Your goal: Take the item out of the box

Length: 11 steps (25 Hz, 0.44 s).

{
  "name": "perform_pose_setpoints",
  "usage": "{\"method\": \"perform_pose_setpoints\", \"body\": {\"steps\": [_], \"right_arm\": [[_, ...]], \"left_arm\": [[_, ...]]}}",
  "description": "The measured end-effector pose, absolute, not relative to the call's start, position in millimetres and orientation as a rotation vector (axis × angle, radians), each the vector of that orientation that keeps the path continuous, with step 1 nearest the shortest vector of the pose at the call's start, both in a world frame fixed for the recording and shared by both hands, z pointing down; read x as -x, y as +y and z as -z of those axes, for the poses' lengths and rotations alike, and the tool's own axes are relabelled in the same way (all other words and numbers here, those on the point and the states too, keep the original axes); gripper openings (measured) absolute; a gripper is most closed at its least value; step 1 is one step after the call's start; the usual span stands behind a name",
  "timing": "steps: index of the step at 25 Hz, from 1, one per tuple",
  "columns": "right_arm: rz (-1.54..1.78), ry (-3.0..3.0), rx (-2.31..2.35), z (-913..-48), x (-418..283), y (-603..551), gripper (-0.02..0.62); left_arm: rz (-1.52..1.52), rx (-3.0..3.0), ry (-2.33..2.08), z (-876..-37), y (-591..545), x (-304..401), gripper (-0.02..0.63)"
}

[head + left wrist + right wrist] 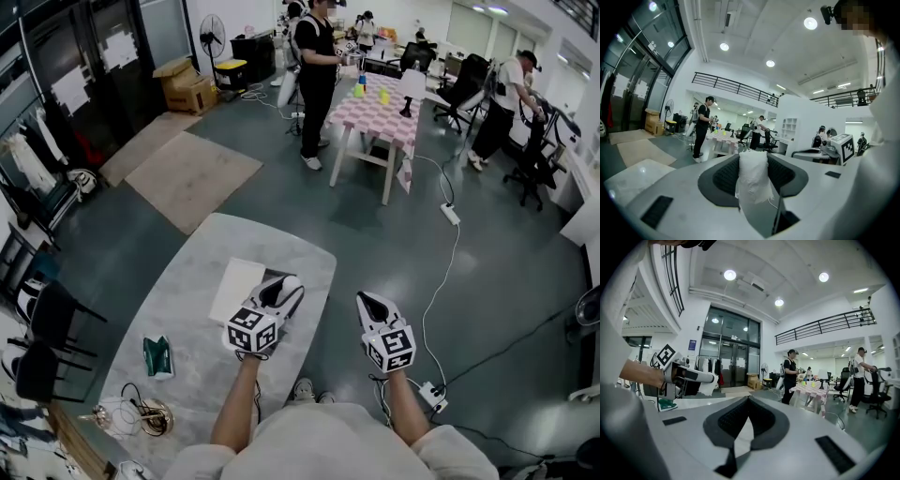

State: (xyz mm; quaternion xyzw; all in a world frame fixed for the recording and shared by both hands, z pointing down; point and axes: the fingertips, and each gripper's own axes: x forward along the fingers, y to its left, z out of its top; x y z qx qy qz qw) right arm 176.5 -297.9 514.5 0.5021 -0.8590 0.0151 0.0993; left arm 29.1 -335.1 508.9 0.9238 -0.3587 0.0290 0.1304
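My left gripper (287,287) hovers over the right part of the pale marble table (187,309), shut on a crumpled white item (292,281). In the left gripper view the white item (753,176) stands upright between the two dark pads and fills the gap. A flat white box (234,289) lies on the table just left of that gripper. My right gripper (367,302) hangs off the table's right edge over the floor, its jaws meeting at the tip (749,399) with nothing in them. From the right gripper view, the left gripper (689,376) and its white item (708,388) show at the left.
A green packet (157,356) and a round object with cables (141,416) lie at the table's near left. Black chairs (47,328) stand left of the table. A person (316,75) stands at a pink checkered table (380,117) farther off. A power strip (432,396) lies on the floor.
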Motion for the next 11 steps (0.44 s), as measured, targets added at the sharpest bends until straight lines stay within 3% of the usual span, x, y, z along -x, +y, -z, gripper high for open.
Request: {"method": "perform_pose_setpoints", "body": {"steps": [11], "right_arm": [[-0.053,-2.534,-1.469,-518.5,-176.0,-300.7,0.0]], "left_arm": [[-0.092,-2.661,-1.046,-516.1,-336.4,-25.4,0.179]]}}
